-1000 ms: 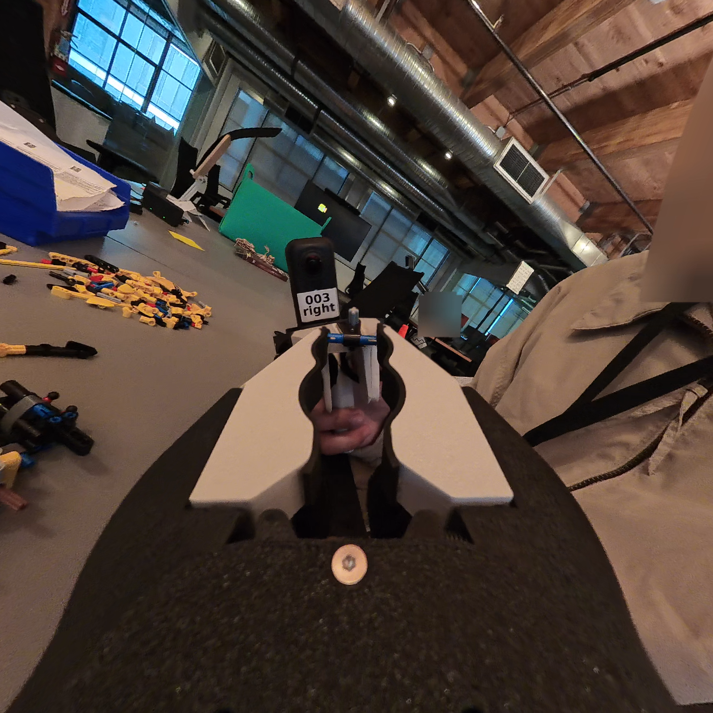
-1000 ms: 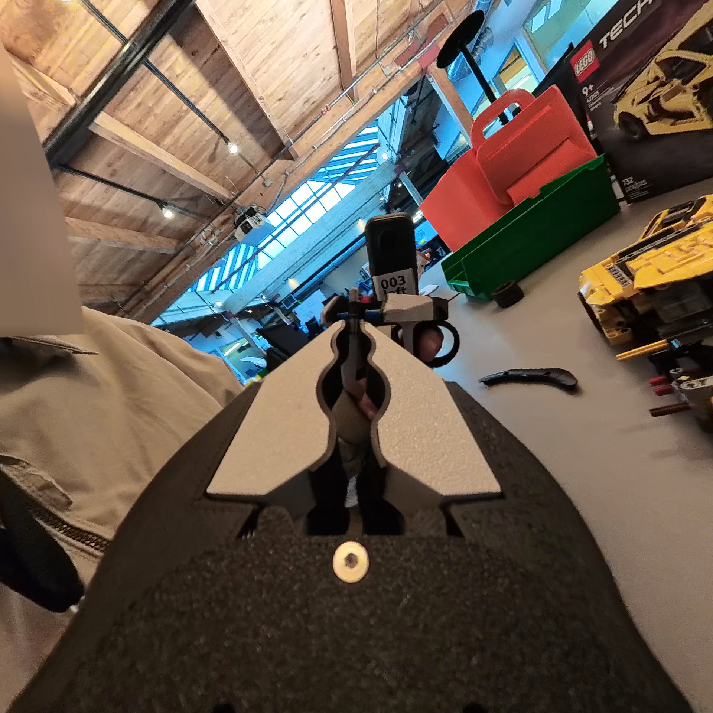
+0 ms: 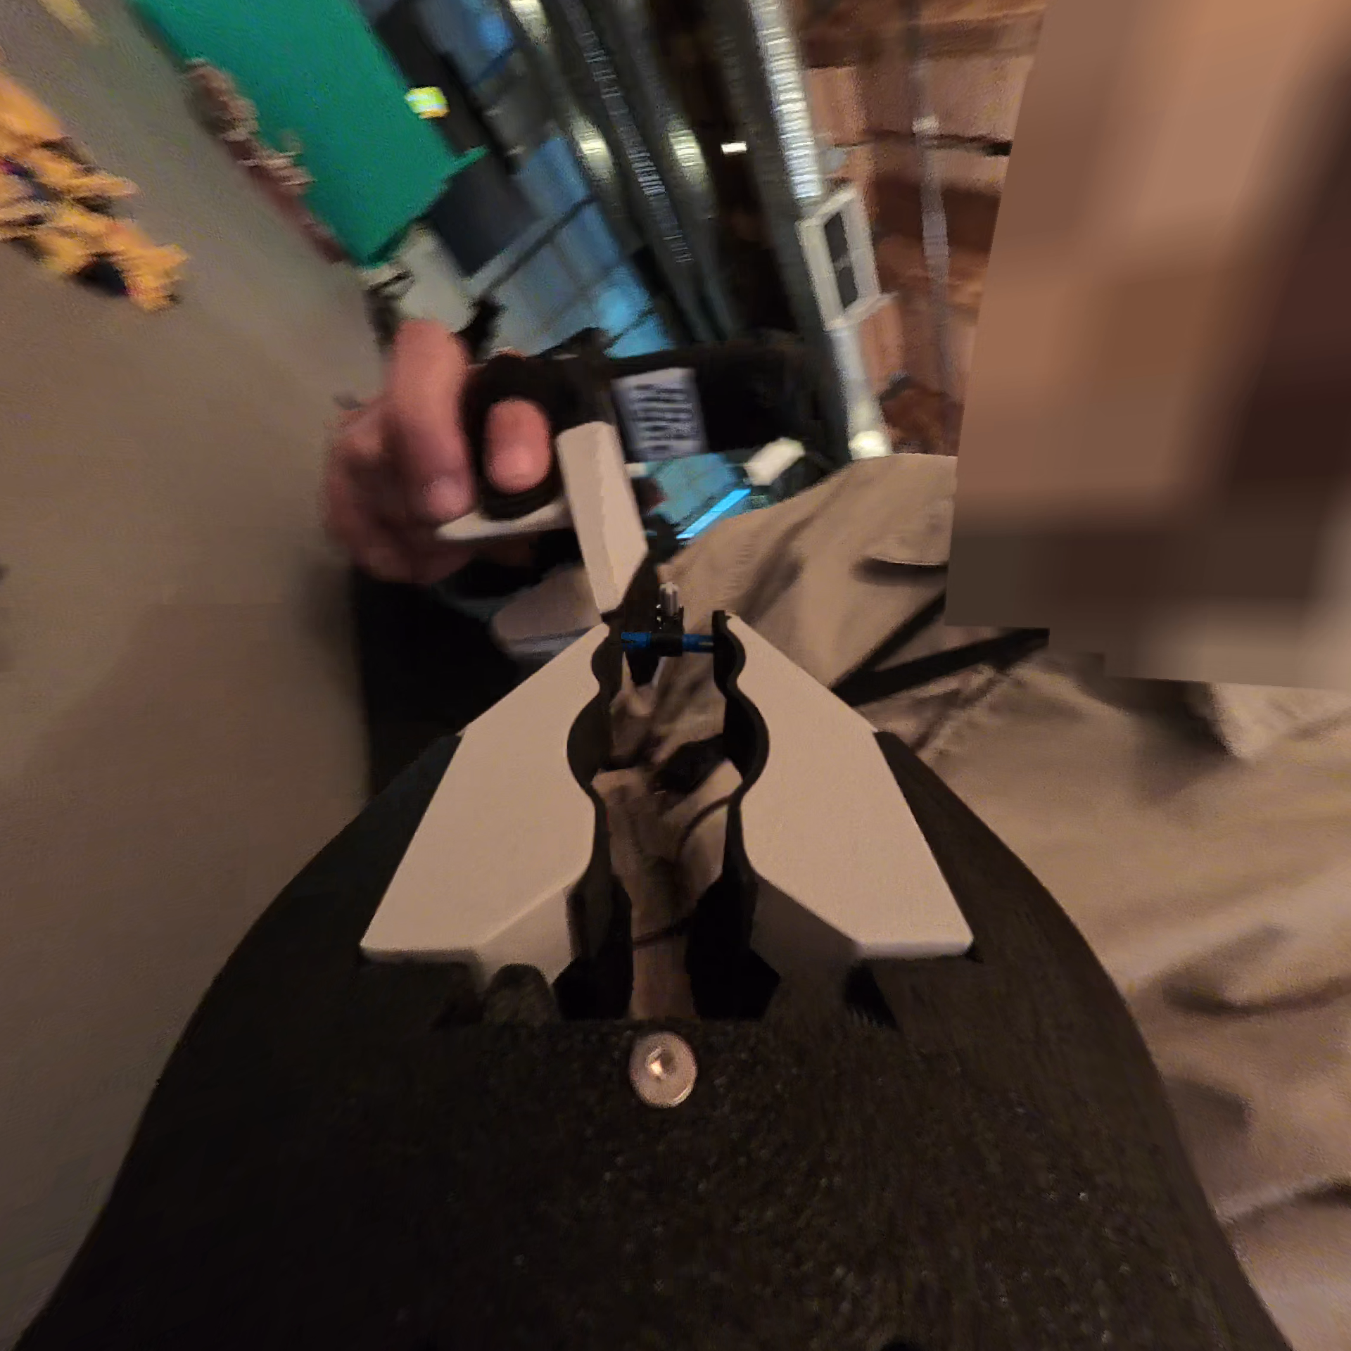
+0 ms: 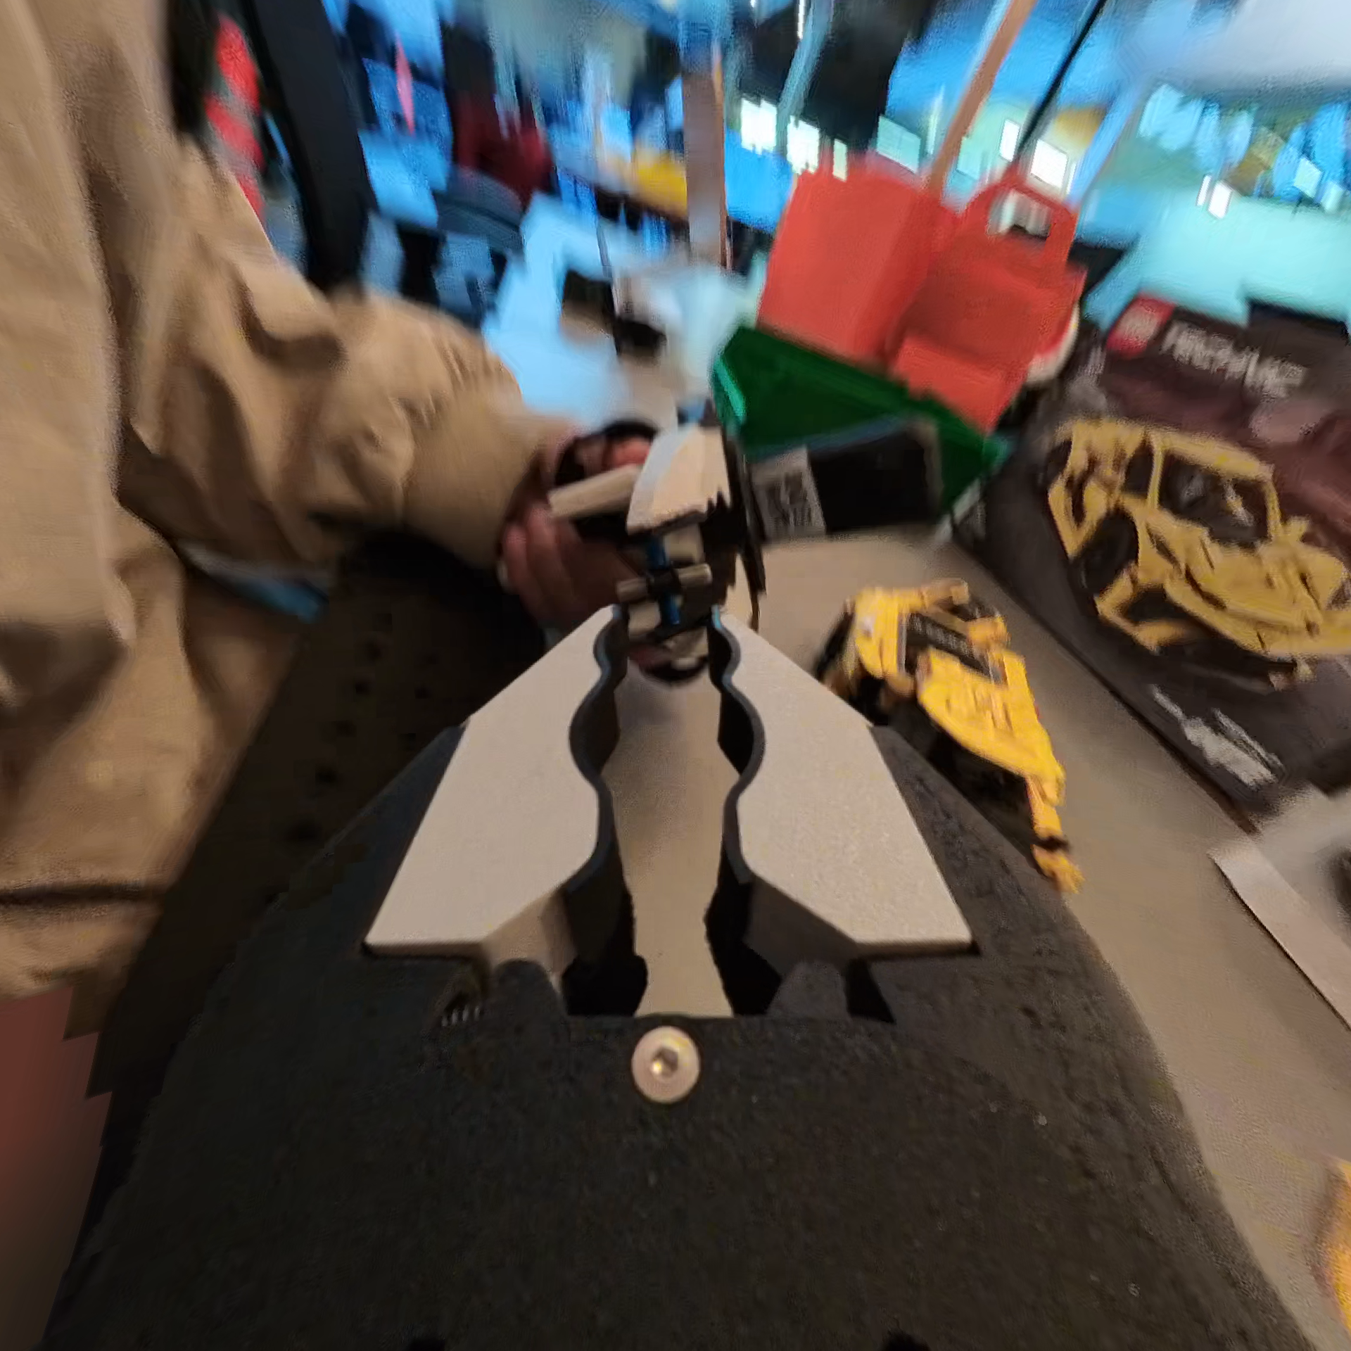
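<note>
My left gripper (image 3: 665, 642) is shut on a small blue axle (image 3: 691, 642) that spans the gap between its fingertips. A black connector (image 3: 643, 647) and a white peg (image 3: 667, 596) sit on the axle. My right gripper (image 4: 669, 632) meets the same small part (image 4: 661, 581), a grey cross piece on the blue axle, which lies between its tips. The two grippers stand tip to tip, held in the air in front of a person's beige jacket (image 3: 1023, 841). The right gripper also shows in the left wrist view (image 3: 599, 512), with a hand (image 3: 409, 468) on its trigger. Both views are motion-blurred.
A yellow brick-built vehicle (image 4: 950, 694) lies on the grey table (image 4: 1140, 841) to the right. Behind it are a dark box picturing a yellow car (image 4: 1184, 548), a green bin (image 4: 826, 409) and red carriers (image 4: 914, 278). Loose yellow parts (image 3: 66, 212) lie far left. Left and right tips are no more than a few centimetres apart.
Both grippers have turned and tilted down, so the views swing from the ceiling to the jacket and table. The right jaws stand wider apart than before. The blue axle stays in the left jaws.
</note>
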The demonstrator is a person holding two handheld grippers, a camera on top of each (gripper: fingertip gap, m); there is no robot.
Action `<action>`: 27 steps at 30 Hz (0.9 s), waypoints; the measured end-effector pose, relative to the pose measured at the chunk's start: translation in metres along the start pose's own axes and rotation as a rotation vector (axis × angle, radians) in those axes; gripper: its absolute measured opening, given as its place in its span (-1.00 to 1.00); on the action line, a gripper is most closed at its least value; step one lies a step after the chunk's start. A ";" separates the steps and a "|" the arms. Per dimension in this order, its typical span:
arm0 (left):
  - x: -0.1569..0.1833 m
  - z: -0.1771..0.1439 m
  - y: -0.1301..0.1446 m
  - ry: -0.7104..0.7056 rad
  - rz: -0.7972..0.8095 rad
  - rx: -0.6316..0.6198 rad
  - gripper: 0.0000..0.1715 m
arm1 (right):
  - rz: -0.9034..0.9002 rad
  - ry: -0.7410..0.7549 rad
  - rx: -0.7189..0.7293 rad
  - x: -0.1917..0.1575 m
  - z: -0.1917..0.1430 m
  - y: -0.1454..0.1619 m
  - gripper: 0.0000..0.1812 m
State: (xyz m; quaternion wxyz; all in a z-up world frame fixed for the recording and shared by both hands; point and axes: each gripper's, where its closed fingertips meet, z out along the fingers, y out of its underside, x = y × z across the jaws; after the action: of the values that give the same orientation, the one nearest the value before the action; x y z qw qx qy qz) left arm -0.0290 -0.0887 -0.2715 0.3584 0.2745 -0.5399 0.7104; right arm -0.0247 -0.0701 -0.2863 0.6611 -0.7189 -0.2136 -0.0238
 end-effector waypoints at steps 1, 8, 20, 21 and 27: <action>0.015 0.003 -0.003 0.087 0.024 0.019 -0.73 | 0.038 -0.021 0.114 -0.001 -0.002 -0.016 -0.78; 0.045 0.017 -0.010 0.270 0.107 0.049 -0.73 | 0.028 -0.031 0.270 -0.004 -0.003 -0.051 -0.69; 0.046 0.018 -0.006 0.323 0.070 0.031 -0.73 | 0.005 -0.058 0.254 -0.012 -0.006 -0.054 -0.83; 0.045 0.018 -0.005 0.320 0.071 0.022 -0.73 | 0.009 -0.077 0.243 -0.014 -0.007 -0.052 -0.84; 0.039 0.021 0.001 0.289 0.087 -0.019 -0.73 | 0.048 -0.121 0.210 -0.019 -0.011 -0.046 -0.83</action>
State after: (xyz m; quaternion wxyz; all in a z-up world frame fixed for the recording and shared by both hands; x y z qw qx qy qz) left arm -0.0525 -0.1005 -0.2364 0.4040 0.1423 -0.5009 0.7521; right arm -0.0547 -0.0843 -0.2473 0.7192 -0.6506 -0.2371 0.0578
